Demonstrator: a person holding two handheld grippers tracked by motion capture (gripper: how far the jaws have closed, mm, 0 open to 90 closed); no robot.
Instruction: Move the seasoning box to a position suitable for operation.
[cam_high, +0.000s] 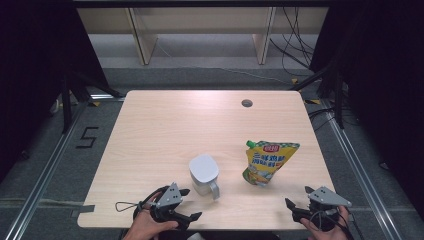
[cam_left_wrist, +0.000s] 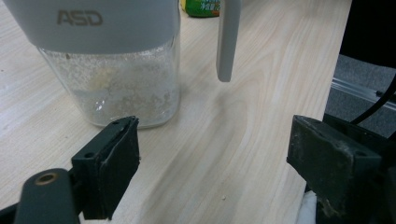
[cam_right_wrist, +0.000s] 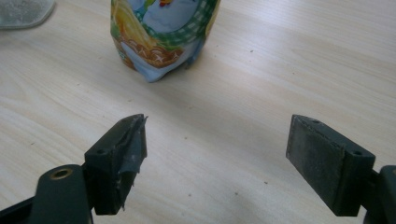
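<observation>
Both tongs stand apart and empty: the left gripper (cam_high: 190, 204) just before the jar (cam_high: 204, 174) (grey lid), the right gripper (cam_high: 299, 197) near the pouch (cam_high: 266, 161) beside that jar.

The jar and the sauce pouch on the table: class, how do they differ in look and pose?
1. The jar has a clear body under a pale grey lid; the sauce pouch is printed yellow and green.
2. The jar has a side handle; the sauce pouch has a green cap at one top corner.
3. The jar stands straight; the sauce pouch leans.

Both stand on the wooden table, untouched by either gripper.
</observation>
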